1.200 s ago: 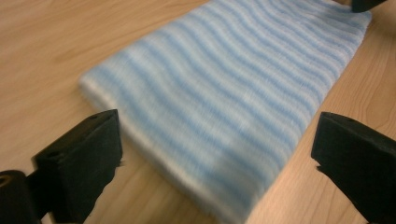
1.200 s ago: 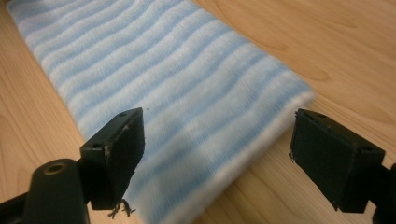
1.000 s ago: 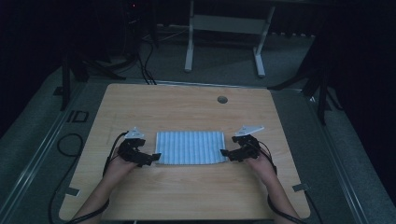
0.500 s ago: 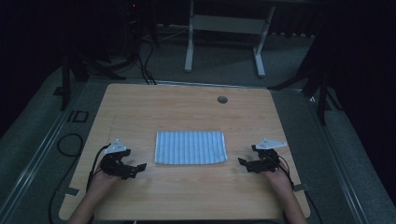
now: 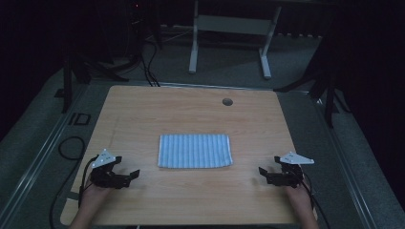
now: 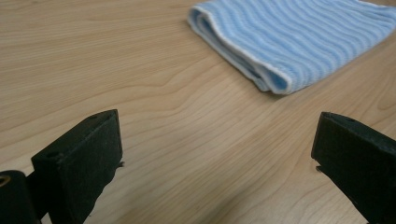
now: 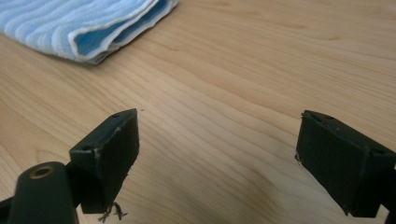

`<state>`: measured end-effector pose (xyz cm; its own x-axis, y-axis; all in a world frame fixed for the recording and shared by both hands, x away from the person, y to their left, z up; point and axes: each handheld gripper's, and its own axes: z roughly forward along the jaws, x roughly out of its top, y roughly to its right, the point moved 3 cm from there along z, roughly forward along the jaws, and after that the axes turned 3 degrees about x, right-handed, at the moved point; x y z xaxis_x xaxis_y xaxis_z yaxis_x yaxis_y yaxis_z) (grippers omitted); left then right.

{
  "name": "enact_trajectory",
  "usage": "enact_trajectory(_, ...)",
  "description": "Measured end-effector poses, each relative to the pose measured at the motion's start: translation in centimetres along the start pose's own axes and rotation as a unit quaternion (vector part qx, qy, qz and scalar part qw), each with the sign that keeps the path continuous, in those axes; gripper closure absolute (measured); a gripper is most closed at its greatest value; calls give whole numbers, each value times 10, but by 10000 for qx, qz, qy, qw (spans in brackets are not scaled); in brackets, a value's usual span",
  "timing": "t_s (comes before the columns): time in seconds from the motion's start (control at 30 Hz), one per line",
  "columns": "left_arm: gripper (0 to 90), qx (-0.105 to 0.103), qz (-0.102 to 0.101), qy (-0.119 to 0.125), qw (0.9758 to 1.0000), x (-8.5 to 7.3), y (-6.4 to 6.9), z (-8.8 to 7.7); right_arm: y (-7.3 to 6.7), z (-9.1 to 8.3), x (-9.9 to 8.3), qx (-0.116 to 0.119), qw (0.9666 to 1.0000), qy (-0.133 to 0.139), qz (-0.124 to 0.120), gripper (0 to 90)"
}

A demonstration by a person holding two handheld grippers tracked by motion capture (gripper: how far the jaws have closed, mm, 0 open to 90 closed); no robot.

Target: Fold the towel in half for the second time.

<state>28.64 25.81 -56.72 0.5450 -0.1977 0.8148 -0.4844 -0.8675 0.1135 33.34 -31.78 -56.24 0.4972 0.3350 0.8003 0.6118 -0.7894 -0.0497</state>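
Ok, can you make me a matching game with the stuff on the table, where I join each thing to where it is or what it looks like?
Things:
1. towel
2. left gripper
3. right gripper
4. hole

Descriptions:
A. round and dark, near the far edge of the table
B. open, near the front right corner
C. blue and white stripes, folded, in the middle
D. open, near the front left corner

Pairs: 1-C, 2-D, 3-B, 4-A
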Motion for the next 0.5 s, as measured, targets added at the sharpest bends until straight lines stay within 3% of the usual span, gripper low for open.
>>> enact_trajectory(0.17,18,75,-29,-4,10000,-4,0,-4,1,-10,1,-223,9996,193,52,132)
enact_trajectory(0.27,18,127,-86,22,9999,-8,0,-6,1,-14,-1,-356,9993,129,60,132)
enact_trajectory(0.37,18,59,87,-91,9999,-11,4,-2,0,-15,-1,-470,9988,123,-10,133)
enact_trajectory(0.43,18,162,211,-163,9995,-12,7,0,0,-14,0,-505,9986,116,-50,132)
enact_trajectory(0.5,18,130,168,-124,9997,-11,9,1,-1,-13,-1,-566,9983,79,-120,133)
